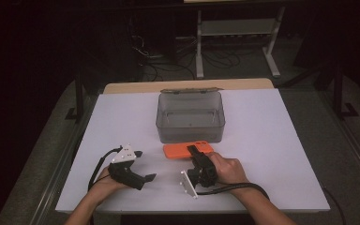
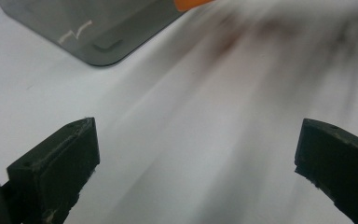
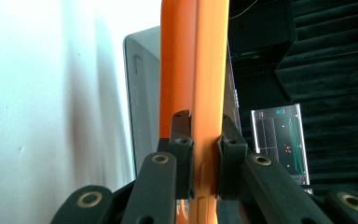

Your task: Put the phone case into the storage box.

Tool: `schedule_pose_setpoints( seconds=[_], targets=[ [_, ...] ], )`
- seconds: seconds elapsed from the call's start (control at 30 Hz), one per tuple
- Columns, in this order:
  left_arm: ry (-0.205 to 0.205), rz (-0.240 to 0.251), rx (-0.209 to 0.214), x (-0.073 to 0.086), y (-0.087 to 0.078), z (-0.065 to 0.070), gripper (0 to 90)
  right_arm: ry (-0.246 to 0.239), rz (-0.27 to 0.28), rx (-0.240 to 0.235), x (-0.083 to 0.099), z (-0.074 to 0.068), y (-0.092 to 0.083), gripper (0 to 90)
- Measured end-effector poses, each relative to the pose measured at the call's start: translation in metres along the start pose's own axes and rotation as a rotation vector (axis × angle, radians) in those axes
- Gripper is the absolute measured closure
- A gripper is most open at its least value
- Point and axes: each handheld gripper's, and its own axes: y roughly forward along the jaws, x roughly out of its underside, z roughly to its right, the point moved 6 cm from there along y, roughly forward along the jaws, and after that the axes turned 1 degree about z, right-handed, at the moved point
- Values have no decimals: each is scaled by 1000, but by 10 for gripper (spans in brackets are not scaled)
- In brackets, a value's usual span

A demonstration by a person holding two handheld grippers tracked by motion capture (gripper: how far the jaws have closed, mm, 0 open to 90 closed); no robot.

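Closest to me, my right gripper [image 1: 196, 151] has its fingers [image 3: 182, 154] clamped on the edge of the orange phone case [image 1: 187, 150], which lies on the white table [image 1: 272, 140] just in front of the grey box [image 1: 190, 117]. My left gripper [image 1: 143, 164] rests apart to the left, fingers [image 2: 60, 168] spread wide with nothing between them. From the right gripper view I see the case edge-on.

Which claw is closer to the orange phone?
Right. The right claw is clamped on the orange phone, gripping its edge. The left claw sits open off to the phone's left, apart from it, above the white table.
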Motion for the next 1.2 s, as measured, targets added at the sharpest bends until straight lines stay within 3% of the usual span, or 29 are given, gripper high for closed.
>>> schedule_pose_setpoints(
  seconds=[0.43,0.6,1.2],
  targets=[
    [5,7,-7,1,-1,-2,0,47,-5,-22,1,3,0,785],
    [-3,11,-12,1,-1,-3,0,97,-4,-43,3,4,0,785],
    [-10,10,-8,1,-1,-3,0,201,0,-90,6,9,0,785]
  ],
)
